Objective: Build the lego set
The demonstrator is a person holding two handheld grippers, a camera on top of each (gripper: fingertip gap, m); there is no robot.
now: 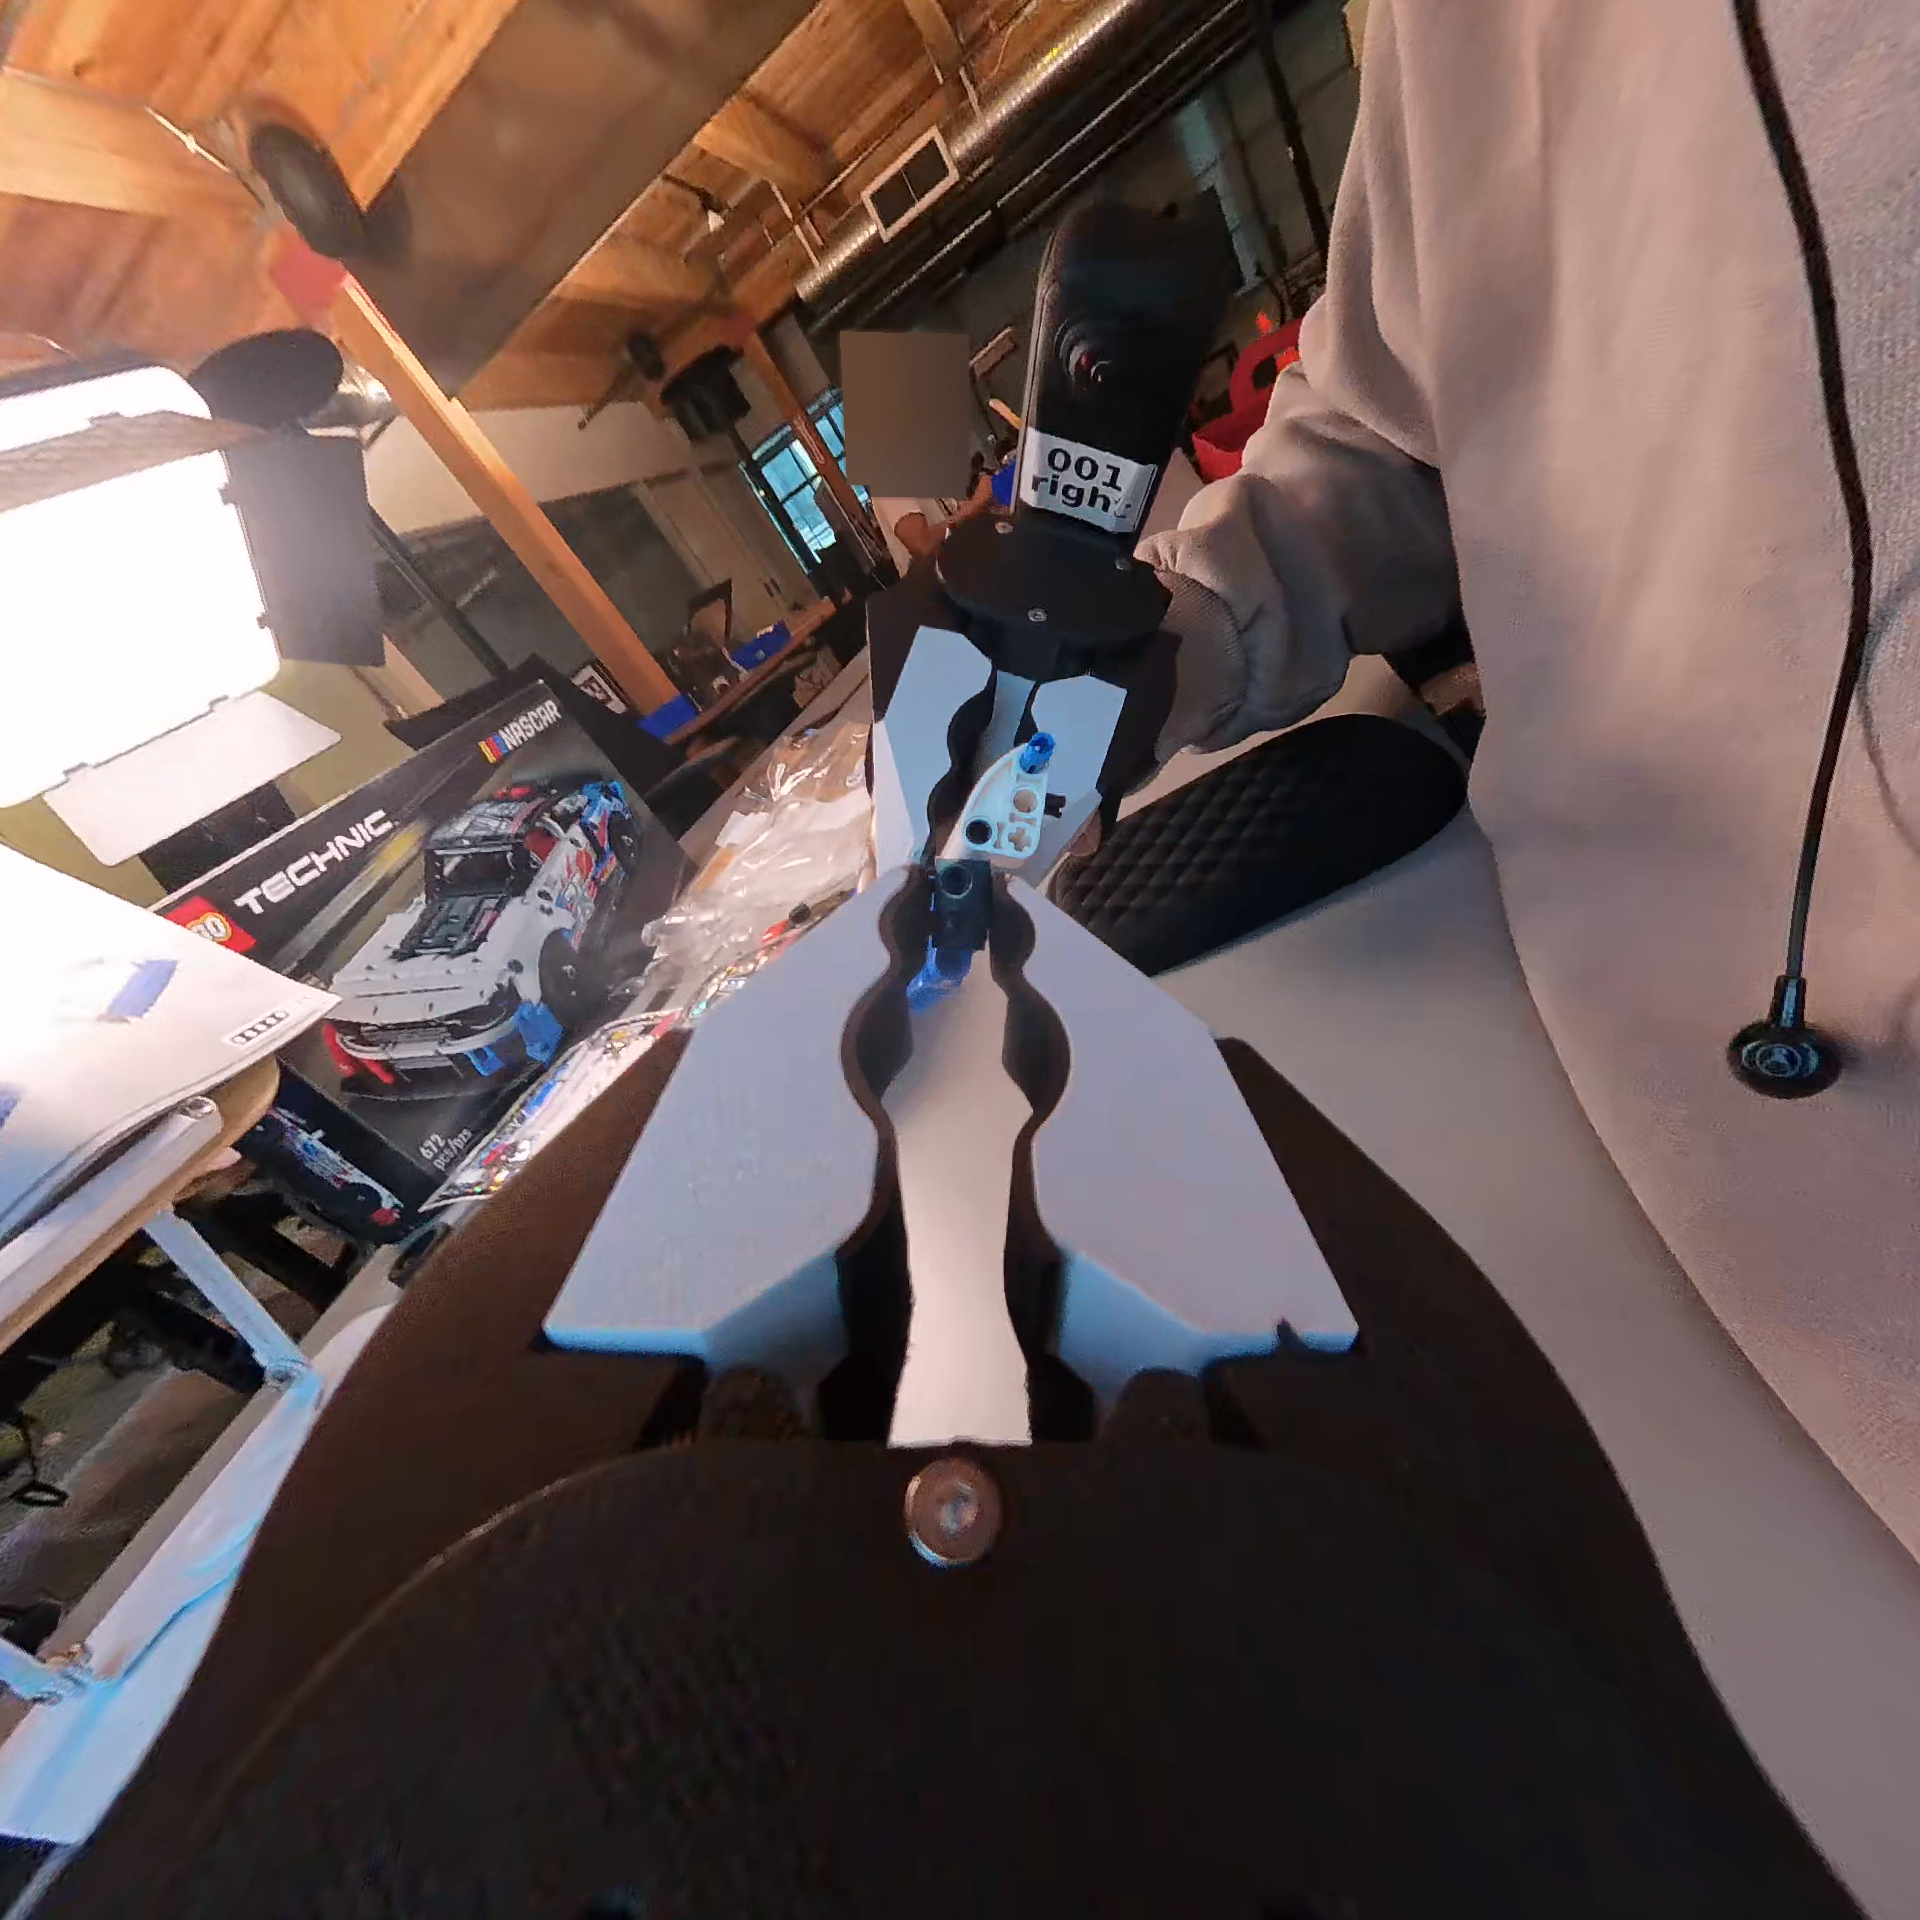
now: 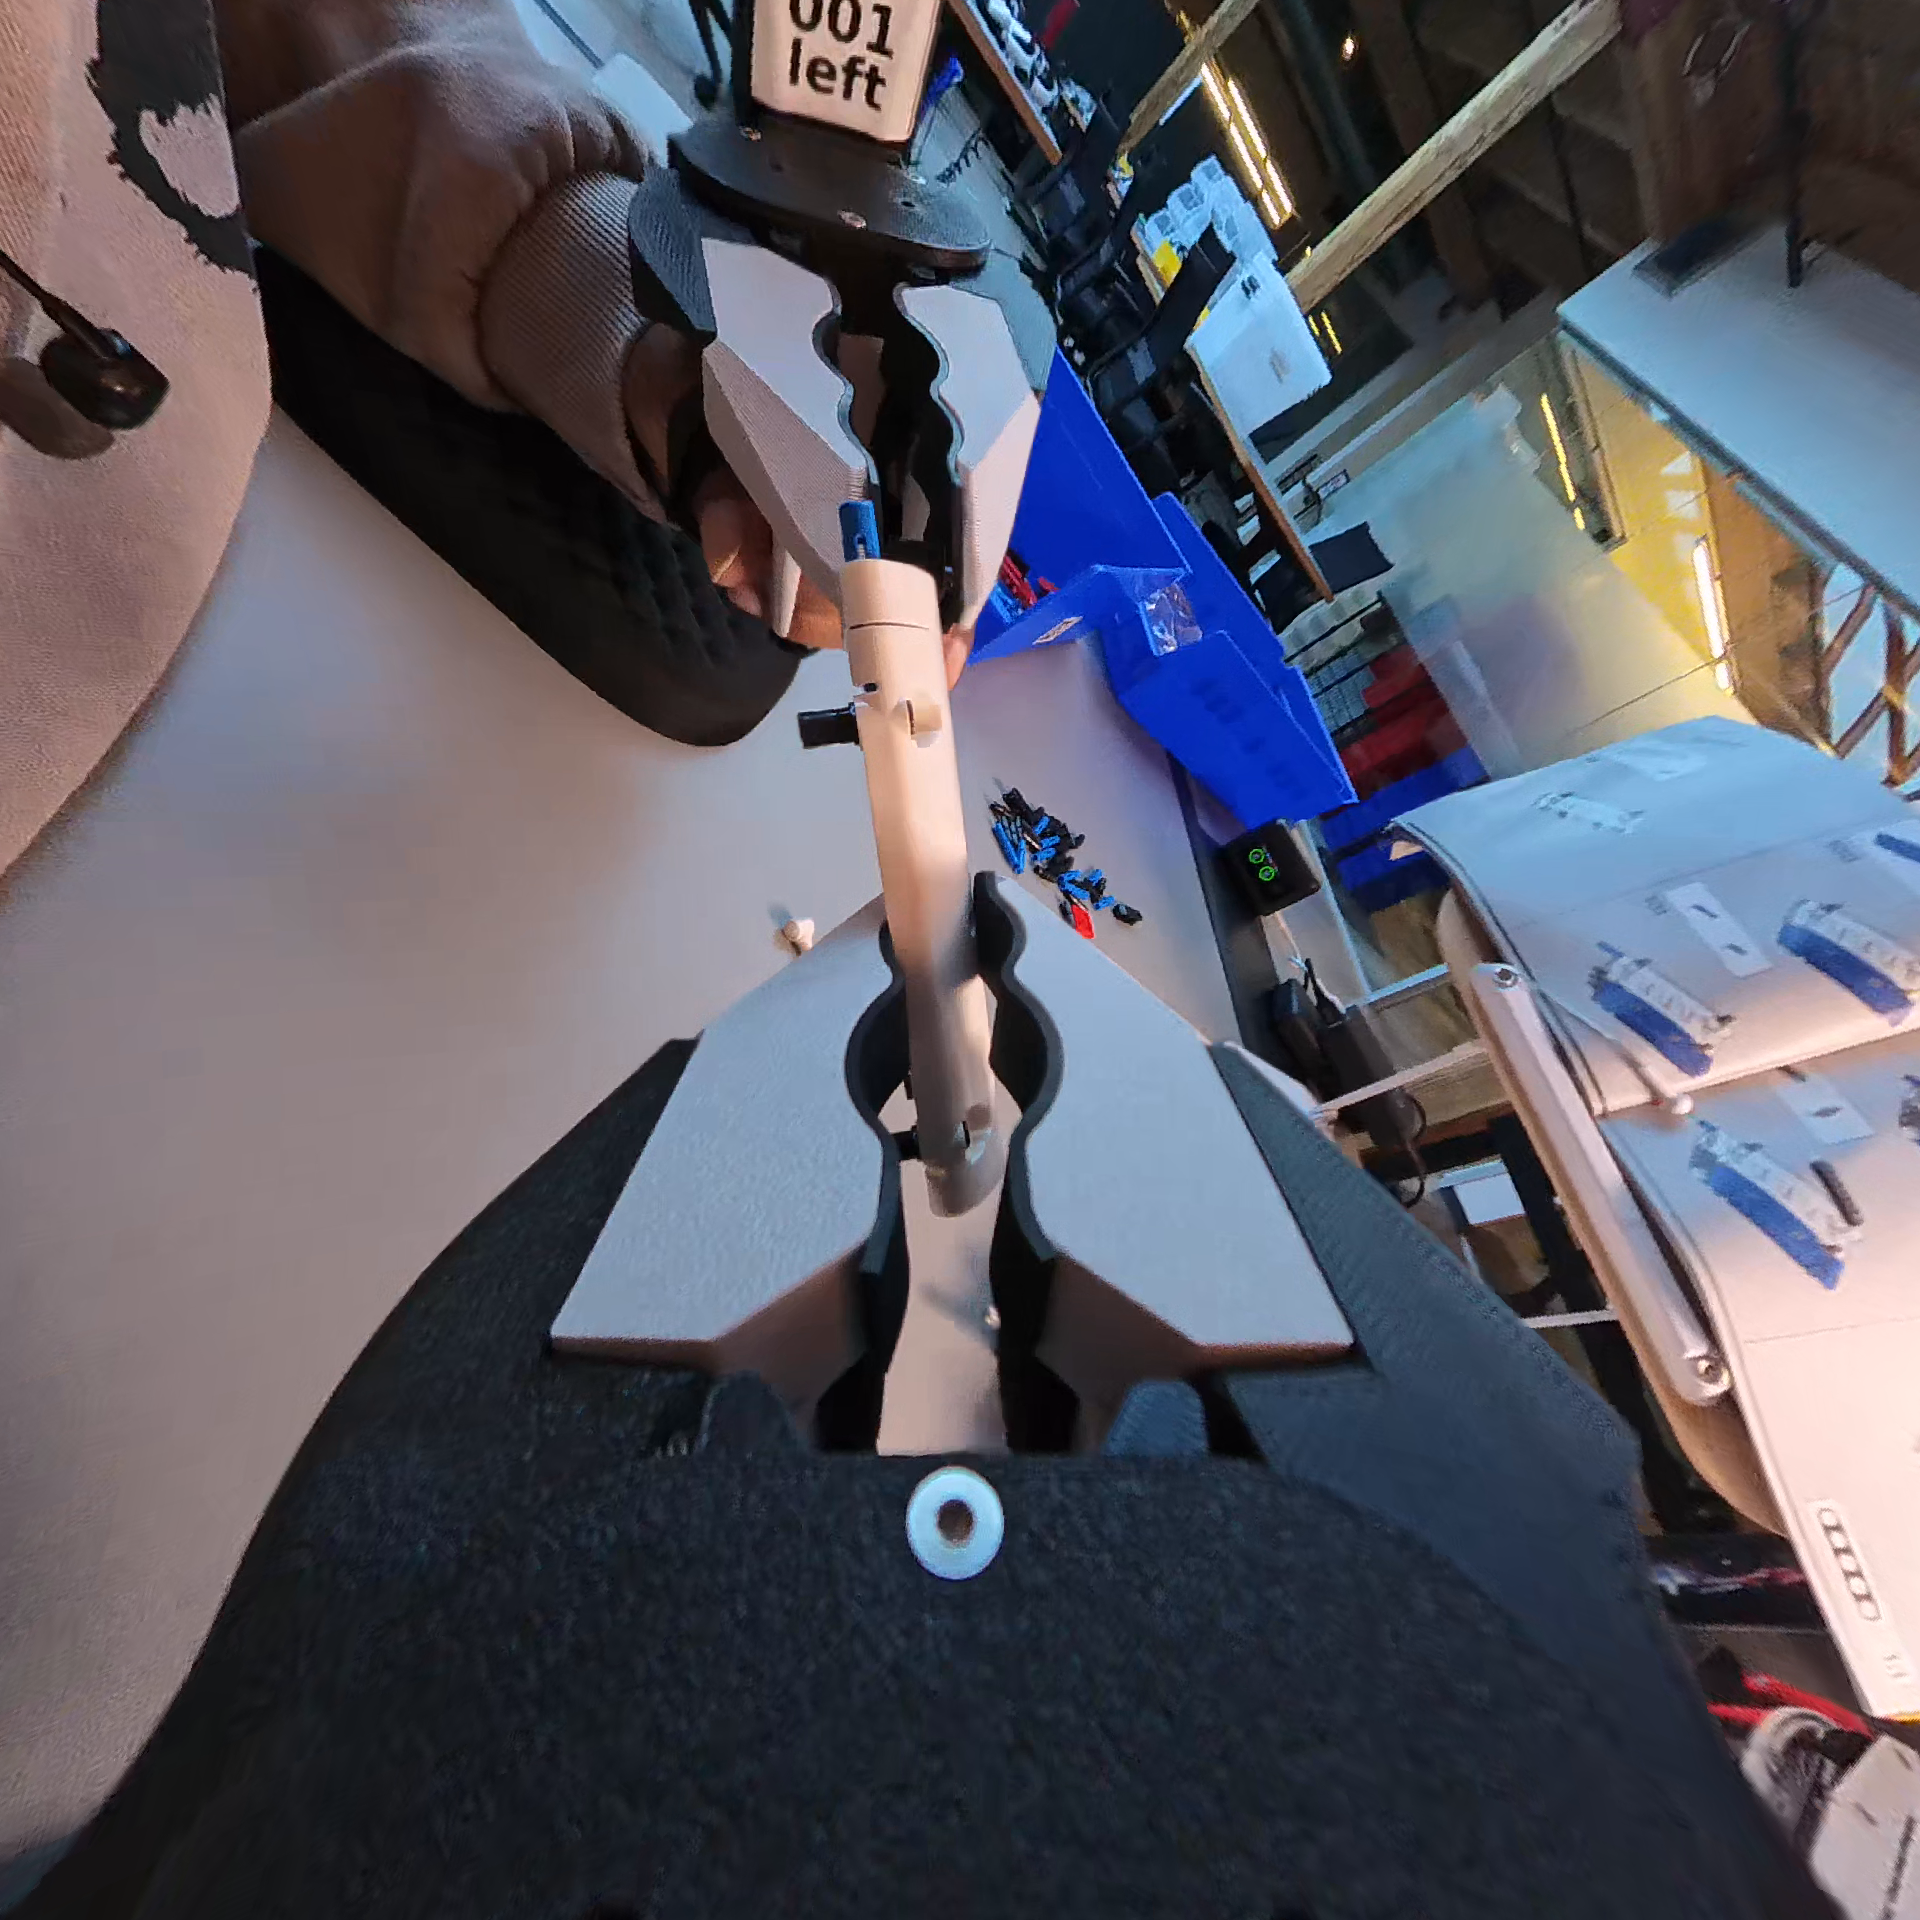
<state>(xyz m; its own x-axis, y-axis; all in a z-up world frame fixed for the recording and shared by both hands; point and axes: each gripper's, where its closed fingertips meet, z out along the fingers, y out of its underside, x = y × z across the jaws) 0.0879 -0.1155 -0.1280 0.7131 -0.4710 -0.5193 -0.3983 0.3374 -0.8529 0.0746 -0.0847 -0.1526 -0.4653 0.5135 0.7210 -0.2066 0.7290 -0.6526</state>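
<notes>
Right claw (image 2: 940, 997) clamped on white lego beam (image 2: 914, 831), left claw (image 1: 956, 914) gripping its black-and-blue connector end (image 1: 954, 914)

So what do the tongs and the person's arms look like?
Both tongs, the left tongs and the right tongs, have two pale grey fingers with wavy black inner edges, on a textured black body. Each carries a black camera with a white label. The person wears a light hoodie with ribbed cuffs and a dark drawstring.
</notes>
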